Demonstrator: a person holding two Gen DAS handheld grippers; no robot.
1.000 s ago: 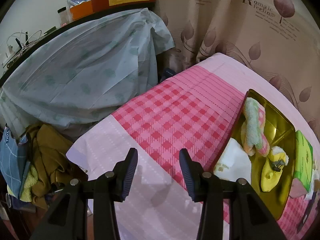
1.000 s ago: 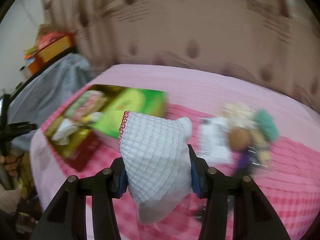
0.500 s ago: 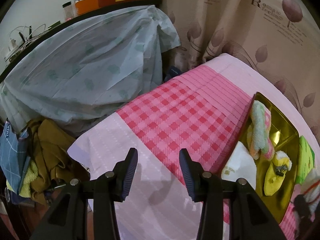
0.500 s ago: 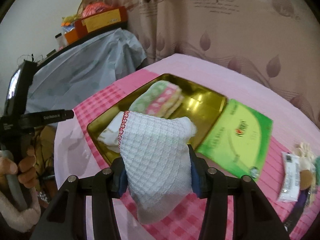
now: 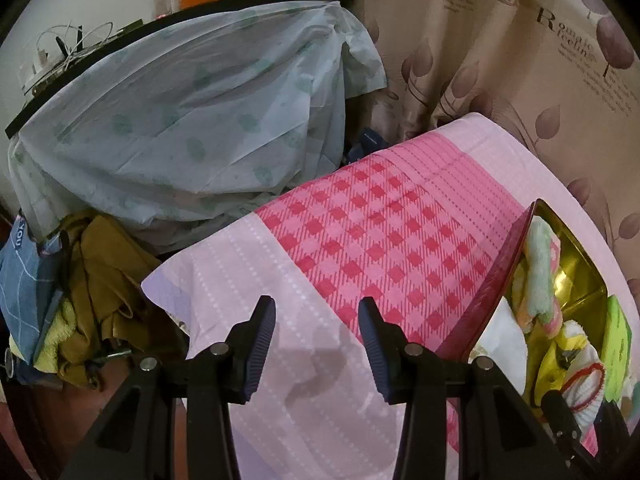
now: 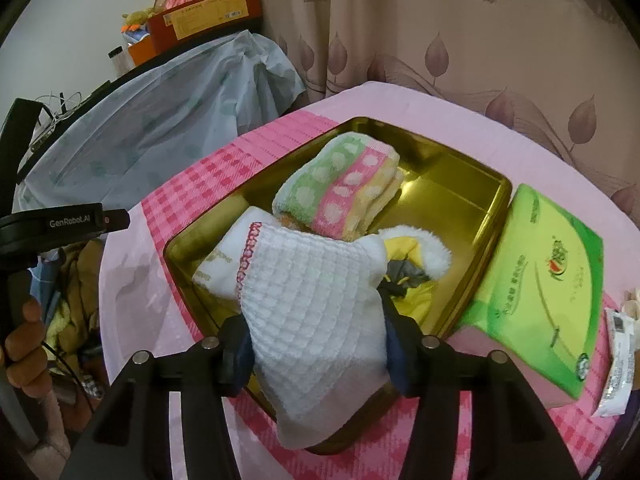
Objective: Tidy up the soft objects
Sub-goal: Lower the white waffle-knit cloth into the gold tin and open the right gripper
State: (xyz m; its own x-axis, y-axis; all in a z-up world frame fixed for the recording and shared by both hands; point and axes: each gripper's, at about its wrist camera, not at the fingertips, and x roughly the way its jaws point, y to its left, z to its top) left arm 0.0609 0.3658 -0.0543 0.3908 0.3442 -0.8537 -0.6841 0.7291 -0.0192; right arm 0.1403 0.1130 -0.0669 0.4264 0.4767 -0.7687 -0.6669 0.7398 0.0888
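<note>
White waffle cloth (image 6: 316, 308) hangs between the opening right gripper (image 6: 316, 354) jaws above the gold tin (image 6: 460, 196).

My right hand-held gripper (image 6: 316, 340) hung over the near edge of the tin (image 6: 460, 152), the waffle cloth (image 6: 316, 300) between its jaws as they were opening. Just beyond it, inside the tin, lay a folded cloth (image 6: 218, 260) to the left and a fluffy sock (image 6: 416, 256) to the right, with the dotted towel (image 6: 340, 184) behind them. A tissue pack (image 6: 548, 284) lay right of the gripper, against the tin's outer wall. My left hand-held gripper (image 5: 316, 344) stood apart with empty jaws over the desk (image 5: 360, 240); the tin sat to its right and a draped sheet (image 5: 180, 120) beyond it.
</note>
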